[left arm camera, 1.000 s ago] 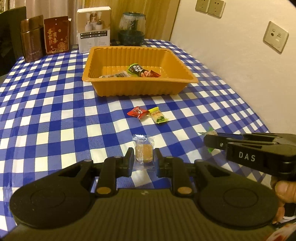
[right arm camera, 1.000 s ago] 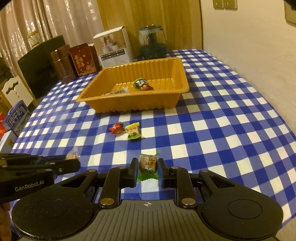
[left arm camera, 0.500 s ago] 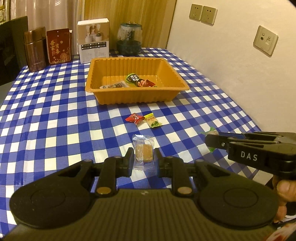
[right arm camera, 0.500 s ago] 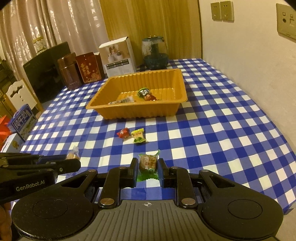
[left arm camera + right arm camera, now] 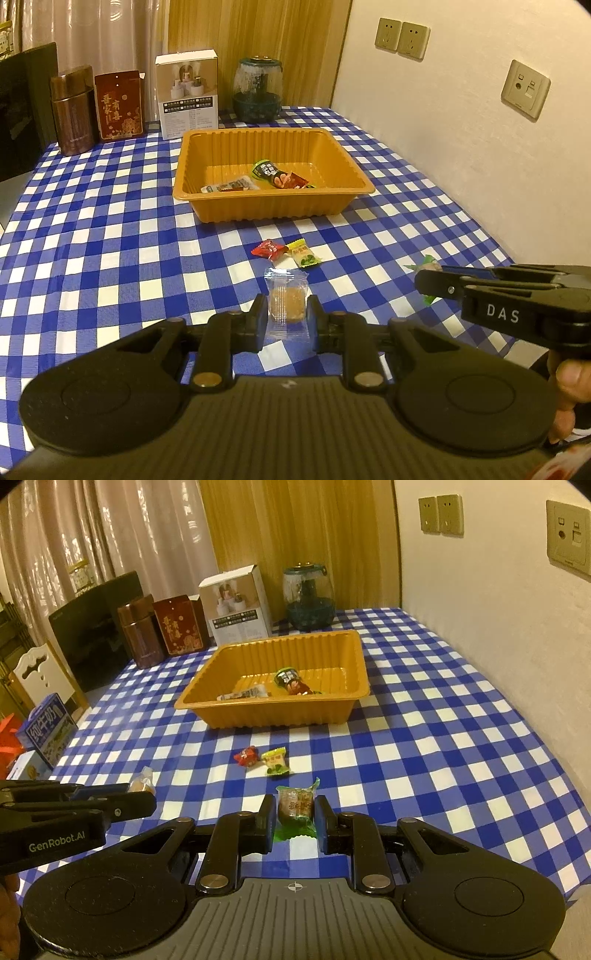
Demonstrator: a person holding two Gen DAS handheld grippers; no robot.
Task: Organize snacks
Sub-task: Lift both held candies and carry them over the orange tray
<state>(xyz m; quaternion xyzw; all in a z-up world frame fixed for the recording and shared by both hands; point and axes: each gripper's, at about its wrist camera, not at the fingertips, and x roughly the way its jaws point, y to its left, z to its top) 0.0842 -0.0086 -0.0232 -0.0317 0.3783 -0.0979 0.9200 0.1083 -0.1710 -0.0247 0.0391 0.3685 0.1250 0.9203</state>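
You are gripping a clear-wrapped snack (image 5: 286, 308) in your left gripper (image 5: 286, 317) and a green-wrapped one (image 5: 295, 805) in your right gripper (image 5: 295, 821). Perhaps three snacks are already lying in the orange tray (image 5: 273, 210); a red snack (image 5: 267, 249) and a yellow snack (image 5: 304, 255) are waiting on the tablecloth (image 5: 110, 240).

A cream wall (image 5: 443, 122) with 3 socket plates (image 5: 402, 38), pale curtains (image 5: 110, 535), warm dim light.

From my station, print on the snack packets (image 5: 275, 177) in the orange tray (image 5: 273, 210) is too small to read. The tray's near wall hides their lower edges. The left gripper (image 5: 287, 317) body blocks the tablecloth (image 5: 110, 240) beneath it. My right hand (image 5: 570, 391) is cut off at the frame edge.
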